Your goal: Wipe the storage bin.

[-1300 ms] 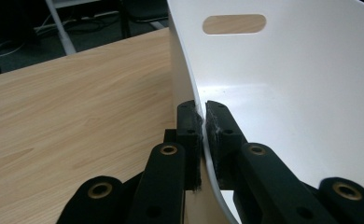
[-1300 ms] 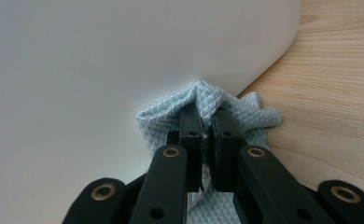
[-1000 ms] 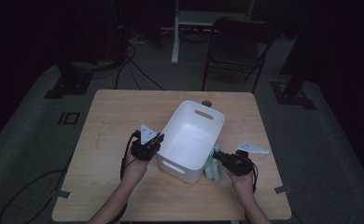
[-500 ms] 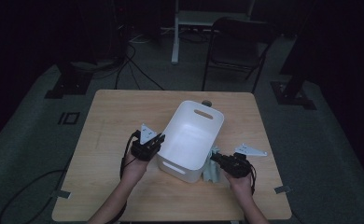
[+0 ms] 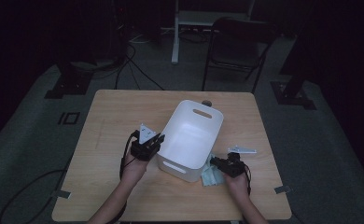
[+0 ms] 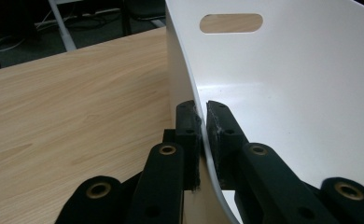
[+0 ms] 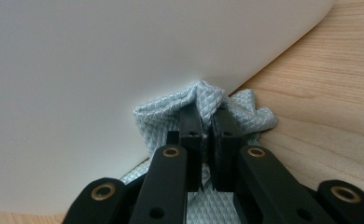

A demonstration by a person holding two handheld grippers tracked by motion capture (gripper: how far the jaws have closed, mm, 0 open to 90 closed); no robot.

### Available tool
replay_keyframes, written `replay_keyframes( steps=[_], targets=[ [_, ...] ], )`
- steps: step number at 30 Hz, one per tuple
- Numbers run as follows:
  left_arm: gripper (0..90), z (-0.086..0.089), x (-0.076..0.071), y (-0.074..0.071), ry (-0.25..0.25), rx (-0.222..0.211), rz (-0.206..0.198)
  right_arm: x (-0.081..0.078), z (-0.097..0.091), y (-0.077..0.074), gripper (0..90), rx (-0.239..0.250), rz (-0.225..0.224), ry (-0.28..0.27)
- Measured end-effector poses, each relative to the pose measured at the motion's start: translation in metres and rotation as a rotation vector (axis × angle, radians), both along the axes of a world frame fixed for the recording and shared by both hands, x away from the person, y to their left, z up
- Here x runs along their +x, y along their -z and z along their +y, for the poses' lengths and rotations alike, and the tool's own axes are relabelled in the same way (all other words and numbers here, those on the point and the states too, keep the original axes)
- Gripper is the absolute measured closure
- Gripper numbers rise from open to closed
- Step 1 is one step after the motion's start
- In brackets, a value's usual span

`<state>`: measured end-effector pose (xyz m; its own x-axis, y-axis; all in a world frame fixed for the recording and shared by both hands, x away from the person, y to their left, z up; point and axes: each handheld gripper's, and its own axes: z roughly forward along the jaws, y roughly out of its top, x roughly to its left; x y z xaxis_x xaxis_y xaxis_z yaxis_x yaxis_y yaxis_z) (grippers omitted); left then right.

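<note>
We see a wooden table [image 5: 124,116] in the middle of the high view, with dark floor around it and a folding chair [image 5: 238,51] at the upper centre of the frame. On the table, a little right of centre, stands a white tub [image 5: 189,140] with a slot handle in its far wall and another in its near wall.

At the tub's left edge in the high view, the left tongs [image 5: 157,141] grip its wall. In the left gripper view, at lower centre, the 2 jaws are pressed onto the thin white rim [image 6: 189,84], 1 jaw outside and 1 inside the tub.

At the lower right of the tub in the high view, the right tongs [image 5: 216,163] sit low over a pale blue cloth [image 5: 210,176] that lies on the table, touching the tub's outer wall. In the right gripper view, at centre, the jaws are pinched on a raised fold of that quilted cloth [image 7: 203,100], which bunches up against the white wall.

A small dark round thing [image 5: 206,102] sits just behind the tub's far rim; we cannot tell what it is.
</note>
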<state>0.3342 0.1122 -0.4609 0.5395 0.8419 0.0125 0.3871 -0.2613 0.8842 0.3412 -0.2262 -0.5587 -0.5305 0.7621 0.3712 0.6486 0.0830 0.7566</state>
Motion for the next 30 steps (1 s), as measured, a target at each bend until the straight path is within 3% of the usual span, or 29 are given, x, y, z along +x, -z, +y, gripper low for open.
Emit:
replay_keyframes(
  steps=[3, 5, 11, 15, 18, 21, 26, 30],
  targets=[
    [83.3, -0.001, 0.000, 0.000, -0.007, 0.006, -0.005, -0.003, -0.001, -0.007, 85.3, 0.022, -0.004, 0.002],
    [83.1, -0.001, 0.000, 0.001, -0.009, 0.010, -0.010, -0.007, -0.001, -0.017, 85.3, 0.028, -0.039, -0.007],
    [79.4, -0.002, -0.001, 0.001, -0.002, 0.009, -0.014, -0.023, -0.003, -0.051, 85.1, 0.105, -0.149, -0.031],
    [78.1, -0.002, -0.001, 0.001, 0.000, 0.016, -0.014, -0.031, -0.005, -0.066, 85.0, 0.150, -0.193, -0.049],
    [75.8, -0.001, 0.000, 0.002, 0.007, -0.003, -0.006, -0.033, -0.007, -0.071, 85.0, 0.173, -0.207, -0.050],
    [70.3, 0.001, 0.001, 0.002, 0.017, -0.019, 0.007, -0.034, -0.011, -0.073, 84.9, 0.192, -0.207, -0.042],
    [48.0, 0.000, -0.003, -0.003, 0.060, -0.044, -0.012, -0.034, -0.026, -0.079, 84.9, 0.201, -0.218, 0.002],
    [37.7, 0.003, -0.004, -0.006, 0.093, -0.069, -0.012, -0.035, -0.043, -0.086, 84.9, 0.208, -0.239, 0.058]
  ],
)
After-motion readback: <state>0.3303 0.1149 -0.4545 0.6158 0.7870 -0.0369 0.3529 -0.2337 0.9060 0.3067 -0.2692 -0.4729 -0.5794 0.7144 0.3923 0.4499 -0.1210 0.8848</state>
